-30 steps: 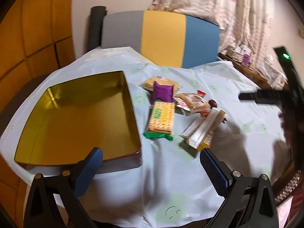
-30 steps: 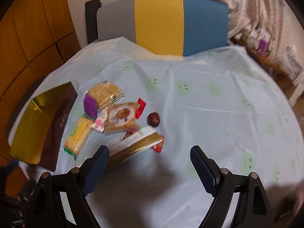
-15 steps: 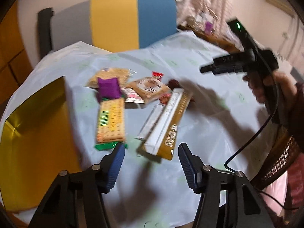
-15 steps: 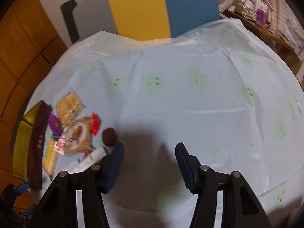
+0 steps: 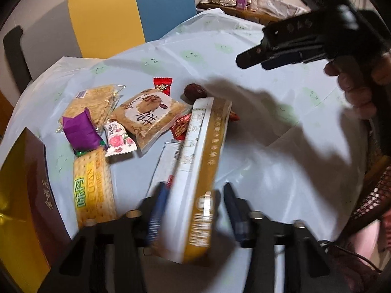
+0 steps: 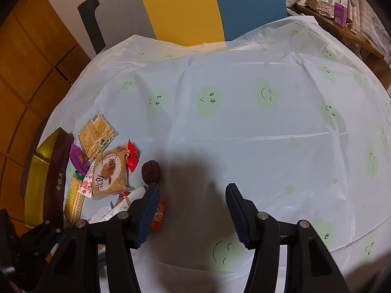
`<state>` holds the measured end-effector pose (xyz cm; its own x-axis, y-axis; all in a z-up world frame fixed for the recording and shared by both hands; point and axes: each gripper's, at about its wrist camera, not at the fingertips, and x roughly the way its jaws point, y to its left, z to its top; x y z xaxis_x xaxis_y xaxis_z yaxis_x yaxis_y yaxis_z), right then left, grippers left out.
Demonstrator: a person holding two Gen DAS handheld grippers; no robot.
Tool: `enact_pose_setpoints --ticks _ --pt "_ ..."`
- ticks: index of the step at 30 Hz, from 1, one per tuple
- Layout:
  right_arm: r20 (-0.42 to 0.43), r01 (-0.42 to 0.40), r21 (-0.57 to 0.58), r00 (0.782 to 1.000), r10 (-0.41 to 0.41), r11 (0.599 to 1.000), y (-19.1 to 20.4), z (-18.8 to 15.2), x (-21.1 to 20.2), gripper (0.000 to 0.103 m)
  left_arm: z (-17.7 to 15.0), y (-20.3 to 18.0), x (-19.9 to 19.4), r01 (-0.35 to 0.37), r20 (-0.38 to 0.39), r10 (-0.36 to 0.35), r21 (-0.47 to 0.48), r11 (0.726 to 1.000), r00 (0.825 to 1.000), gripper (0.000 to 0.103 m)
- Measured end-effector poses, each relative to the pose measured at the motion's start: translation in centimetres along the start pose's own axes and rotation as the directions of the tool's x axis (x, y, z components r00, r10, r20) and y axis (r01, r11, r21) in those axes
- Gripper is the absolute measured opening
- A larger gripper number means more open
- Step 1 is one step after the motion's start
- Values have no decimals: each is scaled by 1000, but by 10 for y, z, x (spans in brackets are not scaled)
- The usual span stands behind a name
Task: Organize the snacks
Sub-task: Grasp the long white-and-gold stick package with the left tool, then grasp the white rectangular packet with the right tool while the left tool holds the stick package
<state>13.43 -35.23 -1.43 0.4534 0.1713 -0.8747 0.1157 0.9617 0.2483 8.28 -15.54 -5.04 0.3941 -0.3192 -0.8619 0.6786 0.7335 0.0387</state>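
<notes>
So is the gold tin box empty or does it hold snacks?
Empty, as far as visible: the gold tin box shows only bare gold inside.

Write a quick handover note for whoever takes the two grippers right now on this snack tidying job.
Left gripper: jaws closing around the long yellow and white snack box; whether the pads press on it yet is too blurred to tell.
Right gripper: open, nothing between its jaws, over the tablecloth beside the dried date.
Gold tin: at the left edge of the table, with no snack visible in the part that shows.
Snack pile beside the tin: cracker pack, purple candy, round biscuit pack, red candy.
Done: nothing packed yet.
Left: put every snack into the tin.
</notes>
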Motion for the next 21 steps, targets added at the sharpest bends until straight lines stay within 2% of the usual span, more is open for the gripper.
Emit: enact_pose_setpoints --ticks 2,5,8,13,15,17,21 --pt "-1 -2 4 1000 2 1000 0 0 1 57 -1 -1 -3 3 15 -3 -5 1000 1000 28" --pt "-9 -3 -13 1000 3 1000 2 -1 2 57 -10 -5 -21 -7 69 9 -29 1000 998 28" --pt "-22 -12 -44 1000 11 999 9 -3 5 57 -31 -15 -42 25 124 -22 -22 999 992 28" --pt "-51 -25 -109 998 20 994 23 -9 12 57 -64 -45 -38 11 95 -18 76 997 995 28" --pt "-63 -33 -141 998 25 989 30 -12 15 57 -72 -49 -31 13 71 -19 82 997 997 28" --pt "-75 -46 -173 997 34 984 37 -17 17 50 -76 -51 -31 0 90 -7 78 997 996 30" --pt "-130 -157 -245 983 128 957 58 -28 19 47 -78 -53 -32 -6 95 0 58 998 996 32"
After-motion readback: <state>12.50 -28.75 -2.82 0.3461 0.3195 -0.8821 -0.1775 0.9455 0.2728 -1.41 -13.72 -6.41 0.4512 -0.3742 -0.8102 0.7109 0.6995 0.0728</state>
